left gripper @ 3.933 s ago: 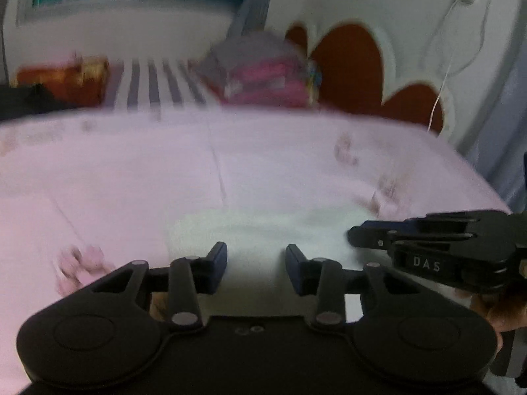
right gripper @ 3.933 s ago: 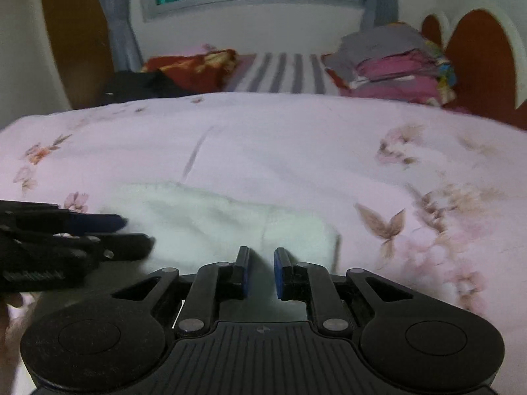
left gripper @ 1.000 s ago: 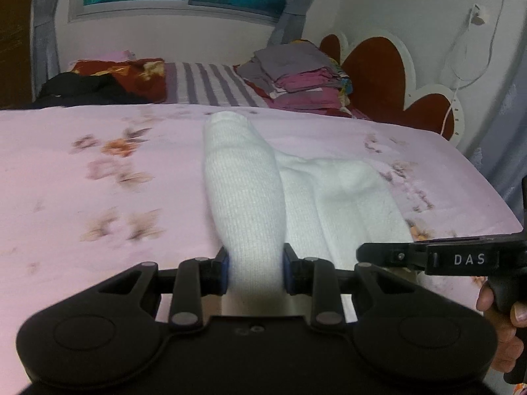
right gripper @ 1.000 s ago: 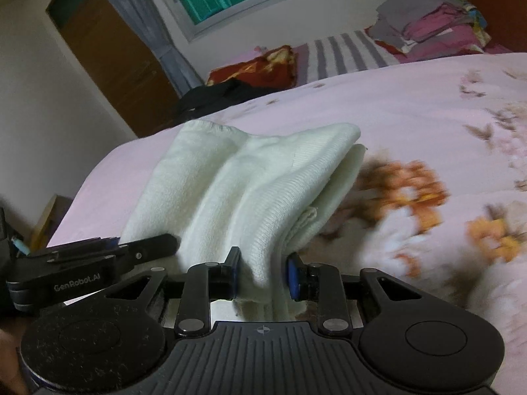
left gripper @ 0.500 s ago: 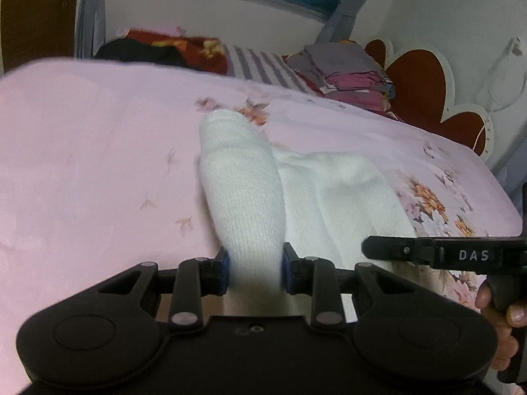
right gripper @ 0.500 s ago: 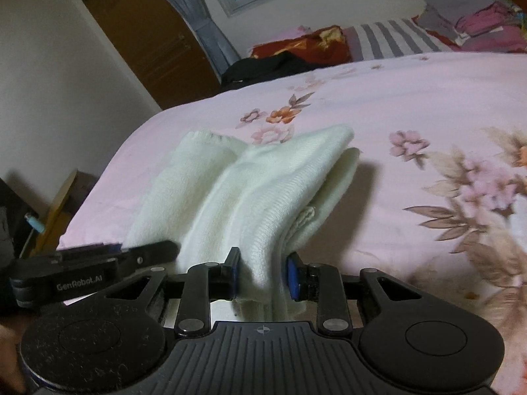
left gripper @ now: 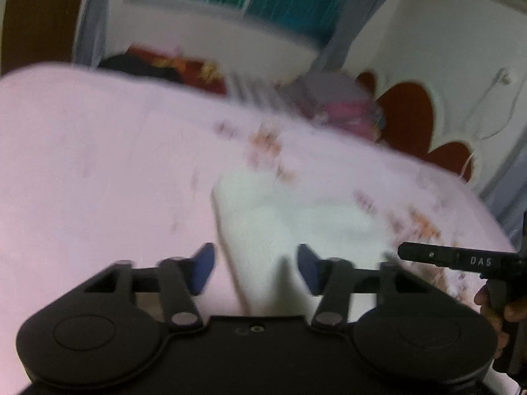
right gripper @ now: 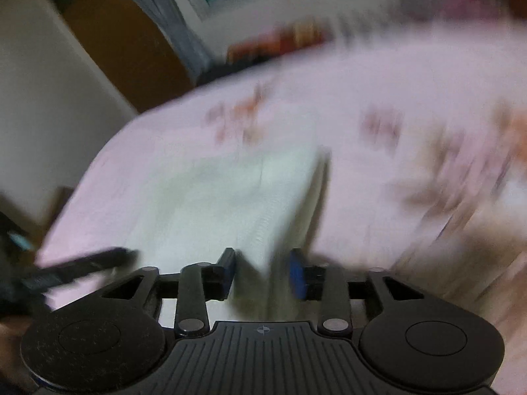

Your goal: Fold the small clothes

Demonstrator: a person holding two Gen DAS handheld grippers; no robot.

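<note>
White letters "DAS" stand on the right gripper [left gripper: 461,258], nothing else legible.

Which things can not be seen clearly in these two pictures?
- Left wrist view: white cloth is smeared by motion blur; its folds and edges are unclear.
- Right wrist view: the cloth's near end is hidden behind the right tongs.
- Both views: flower prints on the bedsheet are streaks.
- Right wrist view: left tongs blurred, cut by the left edge.
</note>
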